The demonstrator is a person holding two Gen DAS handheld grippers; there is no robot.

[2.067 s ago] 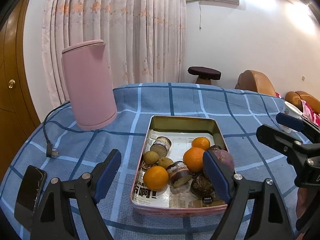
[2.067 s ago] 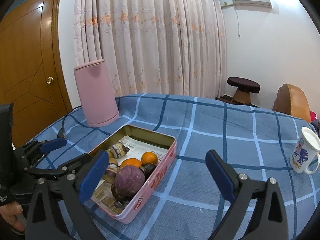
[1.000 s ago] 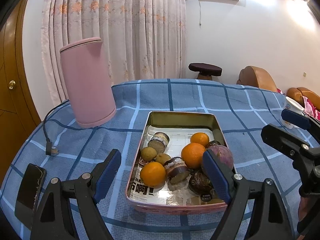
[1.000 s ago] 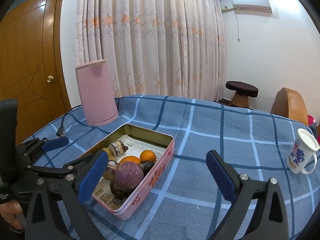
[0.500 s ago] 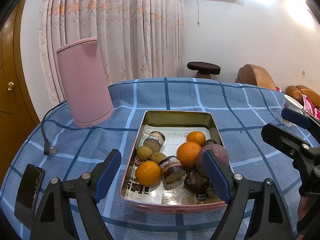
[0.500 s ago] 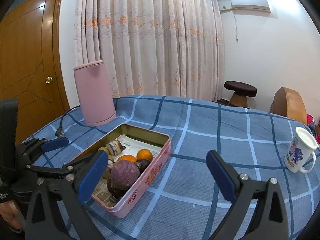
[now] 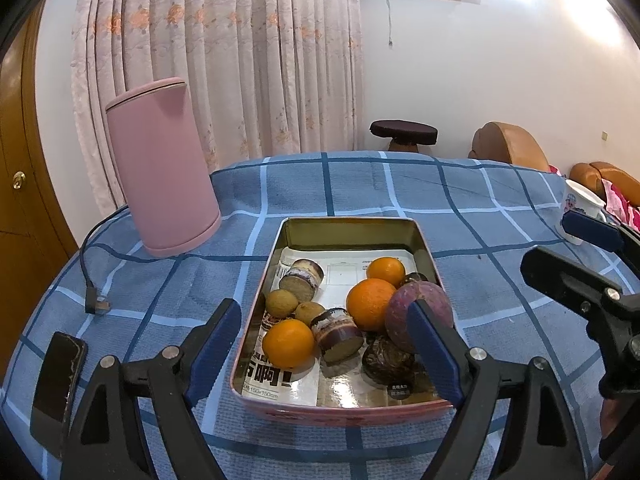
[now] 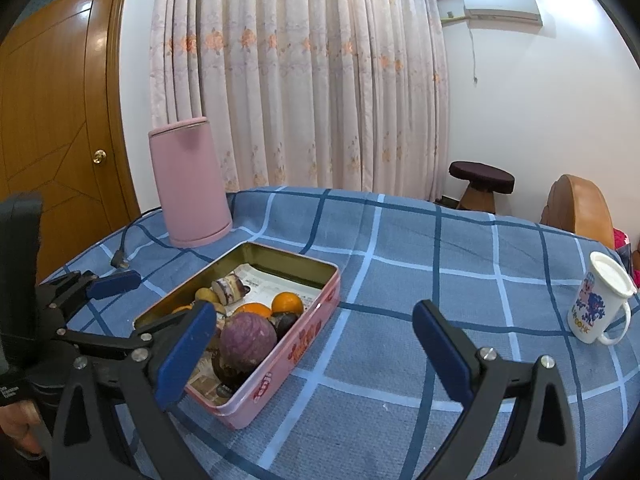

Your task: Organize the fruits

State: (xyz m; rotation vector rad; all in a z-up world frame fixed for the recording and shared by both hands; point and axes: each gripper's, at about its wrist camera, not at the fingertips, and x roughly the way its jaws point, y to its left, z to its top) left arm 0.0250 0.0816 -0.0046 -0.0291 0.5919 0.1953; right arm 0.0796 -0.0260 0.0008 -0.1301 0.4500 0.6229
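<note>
Blue checked tablecloth with white and navy lines. Pink tin holds orange oranges; pink kettle beside it

Fruit tin beside spread right tongs

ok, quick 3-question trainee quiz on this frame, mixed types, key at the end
1. True or false: both tongs, left tongs and right tongs, are open and empty.
2. How many oranges lie in the tin? A) two B) three C) five
3. Fill in: the pink kettle stands on the cloth to the tin's ____.

Key: 1 true; 2 B; 3 left.
</note>
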